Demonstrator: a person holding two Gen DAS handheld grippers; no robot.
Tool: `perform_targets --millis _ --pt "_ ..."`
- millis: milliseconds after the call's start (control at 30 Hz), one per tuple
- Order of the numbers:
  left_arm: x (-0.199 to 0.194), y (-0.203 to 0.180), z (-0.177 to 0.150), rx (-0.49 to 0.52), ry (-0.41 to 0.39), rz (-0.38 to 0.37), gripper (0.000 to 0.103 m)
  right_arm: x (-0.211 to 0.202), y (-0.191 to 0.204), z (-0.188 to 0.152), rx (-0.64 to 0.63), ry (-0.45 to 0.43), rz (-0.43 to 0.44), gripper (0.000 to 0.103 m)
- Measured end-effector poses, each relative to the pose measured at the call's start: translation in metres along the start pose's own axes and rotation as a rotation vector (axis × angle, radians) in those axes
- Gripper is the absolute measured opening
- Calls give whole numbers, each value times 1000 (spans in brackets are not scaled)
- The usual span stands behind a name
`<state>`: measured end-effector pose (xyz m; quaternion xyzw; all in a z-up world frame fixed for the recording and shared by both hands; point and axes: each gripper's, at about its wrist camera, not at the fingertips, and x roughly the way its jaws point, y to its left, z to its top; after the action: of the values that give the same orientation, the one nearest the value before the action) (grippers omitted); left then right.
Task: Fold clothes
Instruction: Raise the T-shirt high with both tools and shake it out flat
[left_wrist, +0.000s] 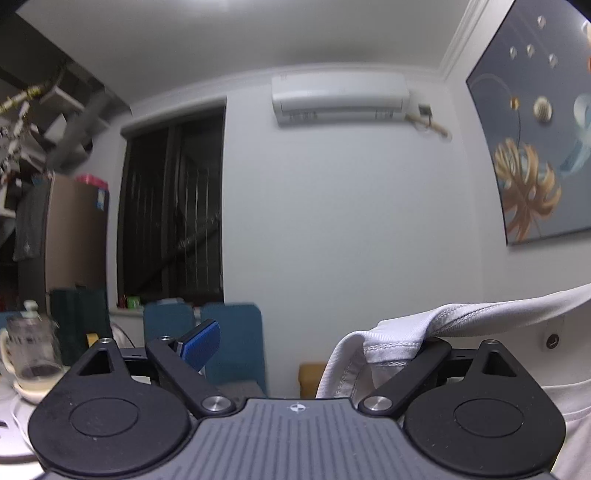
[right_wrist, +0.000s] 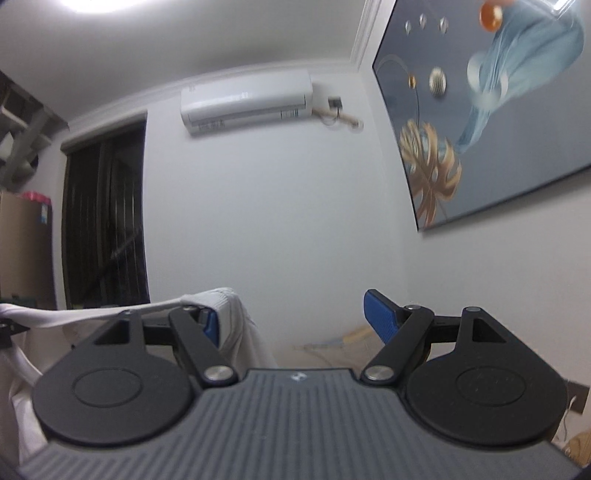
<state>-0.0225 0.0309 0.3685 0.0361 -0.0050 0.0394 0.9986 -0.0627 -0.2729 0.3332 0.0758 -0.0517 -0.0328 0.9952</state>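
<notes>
A white garment (left_wrist: 461, 314) hangs in the air, stretched between my two grippers. In the left wrist view its stitched hem is draped over the right finger, hiding that pad, while the left finger's blue pad (left_wrist: 201, 345) is bare. My left gripper (left_wrist: 303, 347) stands wide open with nothing between its fingers. In the right wrist view the white garment (right_wrist: 236, 321) is hooked over the left finger and runs off as a taut band to the left. My right gripper (right_wrist: 295, 321) is also wide open, its right blue pad (right_wrist: 380, 319) bare. Both grippers point level at the wall.
Ahead is a white wall with an air conditioner (left_wrist: 340, 98) and a large painting (left_wrist: 535, 147) to the right. A dark window (left_wrist: 173, 206), blue chairs (left_wrist: 232, 339), a cardboard box (left_wrist: 74, 236) and a glass jar (left_wrist: 29, 350) on a white surface lie to the left.
</notes>
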Motion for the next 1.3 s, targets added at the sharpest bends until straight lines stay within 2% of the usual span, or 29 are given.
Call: perform_targets --millis 133,200,300,467,533,633,700,833,900,967,1000,1033,1167,1233,1300 --pt "83 -15 -56 -3 127 -18 94 68 -2 -50 -6 135 -14 78" --pt "132 -28 -87 4 195 -23 94 122 -5 -80 -5 255 -34 77" --pt "209 -51 -129 38 254 -12 94 202 -17 -125 44 364 -66 77" --pt "349 -97 -194 40 295 16 94 331 -32 -195 65 427 -123 77" --pt "410 -116 -224 42 313 33 94 382 -33 -226 31 427 -139 77" --pt "498 -139 -290 37 352 47 94 452 -36 -285 -9 421 -142 77" --pt "555 -149 -345 37 422 37 94 497 -40 -332 -42 451 -135 76" --pt "641 -162 -458 52 660 -2 95 561 -51 -434 -80 593 -116 76" --pt "670 -161 -506 7 823 -60 95 583 -59 -480 -70 698 -92 76" --pt "688 -155 -541 -83 976 -173 95 599 -64 -520 11 870 3 76" --pt "690 -153 -550 -100 1001 -183 95 604 -67 -536 62 950 54 76" --pt "692 -152 -558 -116 1021 -190 97 604 -67 -547 83 992 88 76" --pt "683 -148 -550 -62 972 -228 98 586 -50 -547 43 959 148 84" --pt "661 -143 -534 -17 875 -231 103 572 -50 -534 70 903 128 84" --pt "633 -137 -519 15 774 -231 103 552 -47 -518 88 841 99 84"
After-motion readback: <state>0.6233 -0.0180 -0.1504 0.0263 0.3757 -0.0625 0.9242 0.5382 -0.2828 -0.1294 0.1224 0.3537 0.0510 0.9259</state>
